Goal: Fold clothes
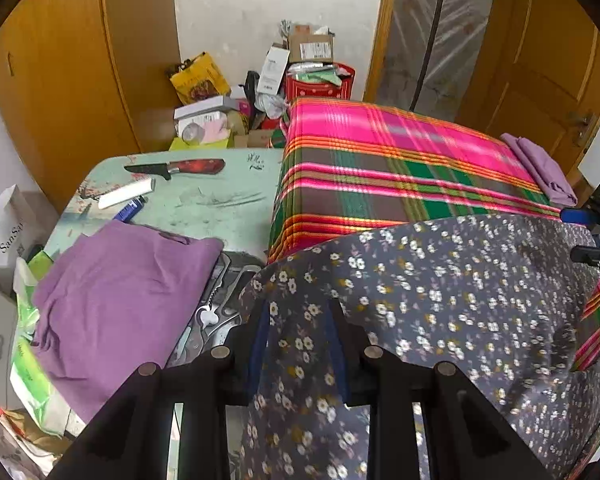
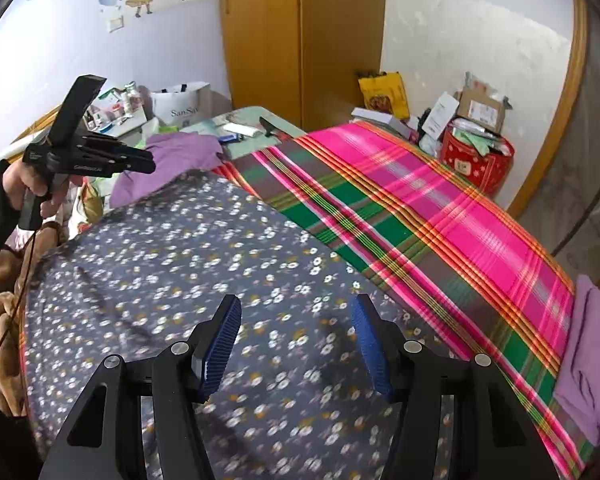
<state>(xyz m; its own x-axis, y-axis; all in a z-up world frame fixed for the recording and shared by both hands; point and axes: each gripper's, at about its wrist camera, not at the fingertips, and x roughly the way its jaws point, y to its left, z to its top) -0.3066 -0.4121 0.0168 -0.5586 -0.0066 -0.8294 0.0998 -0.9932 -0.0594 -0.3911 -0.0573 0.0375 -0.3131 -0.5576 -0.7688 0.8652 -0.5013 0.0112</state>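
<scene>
Grey floral-print cotton garment (image 2: 188,264) lies spread over near half of the pink-green plaid woven cloth (image 2: 440,216) covering the table.

Left gripper (image 1: 300,344): jaws apart, fabric fold draped between them; whether the pads press it, can't tell. Right gripper (image 2: 296,344): blue ribbed pads wide apart, hovering over the garment, nothing held.

Risks, as I judge:
- left lets go early, fold flops crooked
- thin cloth bunches w/ the plaid layer if a jaw pinches too deep
- far-left clutter: black-bladed red-handled kitchen knife (image 1: 176,168) on the pale green tabletop (image 1: 220,204), crumpled purple shirt (image 1: 116,304) near left; a wide swing snags there.

Room: open plaid to far right, up to the folded lilac cloth (image 2: 592,356) at right edge. Near edge is tight.
</scene>
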